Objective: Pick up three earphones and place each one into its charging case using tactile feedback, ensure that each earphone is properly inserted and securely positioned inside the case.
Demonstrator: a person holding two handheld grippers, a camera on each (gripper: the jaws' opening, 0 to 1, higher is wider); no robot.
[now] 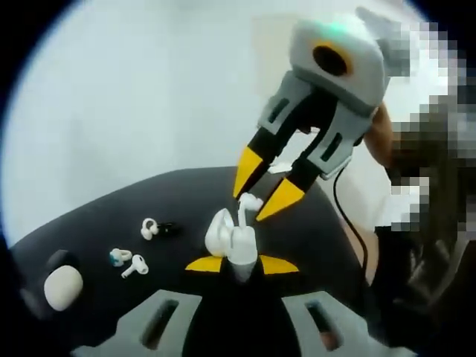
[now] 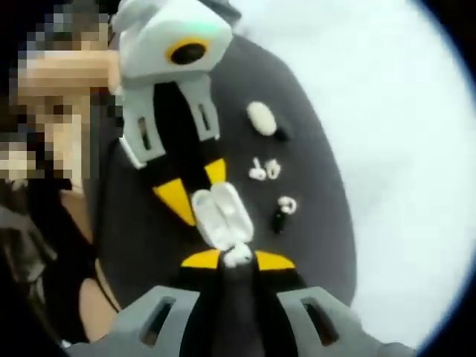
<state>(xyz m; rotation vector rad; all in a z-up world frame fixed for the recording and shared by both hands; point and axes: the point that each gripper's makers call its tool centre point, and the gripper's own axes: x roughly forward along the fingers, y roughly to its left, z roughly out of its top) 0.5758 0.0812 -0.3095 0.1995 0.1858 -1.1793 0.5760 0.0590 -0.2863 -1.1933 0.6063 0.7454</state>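
i see one open white case clamped in my left gripper; my right gripper pinches one earbud at its mouth. four more small pieces and one closed case lie on the dark surface.

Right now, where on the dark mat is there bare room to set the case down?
Bare mat lies on the far side of the open charging case from the loose earbuds. It is crowded between the closed white case, the earbud pair and the black-and-white earpiece.
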